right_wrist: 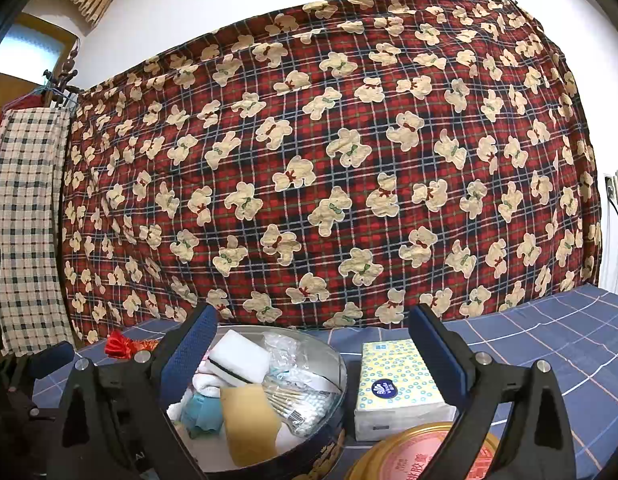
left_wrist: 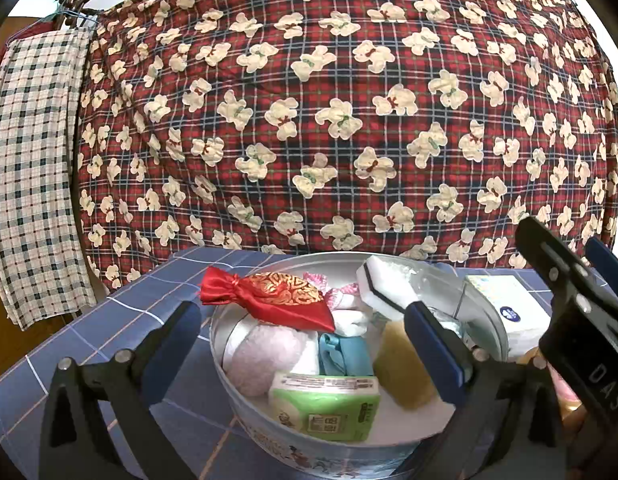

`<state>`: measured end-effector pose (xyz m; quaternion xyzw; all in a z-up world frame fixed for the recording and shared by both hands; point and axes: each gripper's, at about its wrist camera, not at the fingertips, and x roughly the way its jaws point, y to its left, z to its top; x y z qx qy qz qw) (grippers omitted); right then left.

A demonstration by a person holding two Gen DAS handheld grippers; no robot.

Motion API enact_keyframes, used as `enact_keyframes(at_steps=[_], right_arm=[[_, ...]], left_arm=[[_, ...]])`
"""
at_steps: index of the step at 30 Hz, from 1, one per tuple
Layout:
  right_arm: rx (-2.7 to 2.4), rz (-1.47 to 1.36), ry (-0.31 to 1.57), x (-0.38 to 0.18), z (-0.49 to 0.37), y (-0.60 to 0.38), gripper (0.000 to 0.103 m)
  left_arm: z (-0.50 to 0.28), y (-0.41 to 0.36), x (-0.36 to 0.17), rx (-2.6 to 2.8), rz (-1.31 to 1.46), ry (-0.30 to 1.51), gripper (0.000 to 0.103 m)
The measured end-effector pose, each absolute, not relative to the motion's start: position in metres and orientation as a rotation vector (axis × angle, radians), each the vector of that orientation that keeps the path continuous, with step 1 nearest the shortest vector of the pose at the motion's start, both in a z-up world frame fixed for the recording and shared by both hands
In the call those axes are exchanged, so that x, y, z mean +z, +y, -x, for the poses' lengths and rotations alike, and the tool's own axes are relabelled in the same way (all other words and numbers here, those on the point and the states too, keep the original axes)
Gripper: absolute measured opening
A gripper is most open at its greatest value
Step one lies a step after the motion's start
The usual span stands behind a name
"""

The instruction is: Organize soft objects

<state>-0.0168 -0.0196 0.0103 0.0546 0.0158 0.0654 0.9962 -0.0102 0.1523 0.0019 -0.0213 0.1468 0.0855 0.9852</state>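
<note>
Two sets of tongs over a round tin [left_wrist: 223,354] on a blue checked worktop [left_wrist: 121,312], both spread wide and grasping nothing. Left tongs [left_wrist: 305,344] straddling the tin from the near side, one blue pad [left_wrist: 433,352] down among the contents, the other outside the rim. Right tongs [right_wrist: 313,364] set further right, one finger inside the tin, the other over a tissue pack [right_wrist: 393,384] just beside it. Packed into the tin: red satin pouch [left_wrist: 277,296] with gold pattern lying on top, pale pink fluffy bundle [left_wrist: 265,360] beneath it, green-and-white wipes packet [left_wrist: 325,404] at the near wall, teal soft item [left_wrist: 343,354] mostly buried, yellow sponge [left_wrist: 405,364] partly behind the pad, white sponge with a dark stripe [left_wrist: 385,284] leaning at the far rim. Clear bag of cotton swabs [right_wrist: 297,400] plain only from the right wrist view; in the left one just a glint of plastic. White and pink cloth scraps under the pouch too crowded to name. Tin's printed outer wall cut off at the bottom edge. Round gold-rimmed lid [right_wrist: 413,456] with pink face near the tissue pack, half hidden by a finger, lettering unreadable. Behind everything, red plaid bear-print blanket [left_wrist: 329,120] hung as a backdrop, with a checked cloth [left_wrist: 33,168] on a hanger at the left; whatever lies behind them unseen.
</note>
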Motion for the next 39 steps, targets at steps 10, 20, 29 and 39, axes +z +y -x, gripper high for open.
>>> enact_keyframes(at_steps=[10,20,29,39], right_arm=[[0.132,-0.108,0.032,0.0102,0.0166,-0.0196,0.098],[0.133,-0.108,0.033,0.0100,0.0164,-0.0198,0.098],[0.133,-0.108,0.034,0.0104,0.0161,-0.0199,0.098],[0.134,-0.106,0.037,0.0105,0.0158,-0.0212,0.098]], left_arm=[[0.0098,0.1520,0.0021,0.170,0.042,0.298,0.103],[0.0077,0.1492,0.0015,0.167,0.029,0.306,0.103],[0.0076,0.1473,0.0022,0.160,0.032,0.294,0.103],[0.0054,0.1514,0.0017,0.129,0.054,0.305,0.103]])
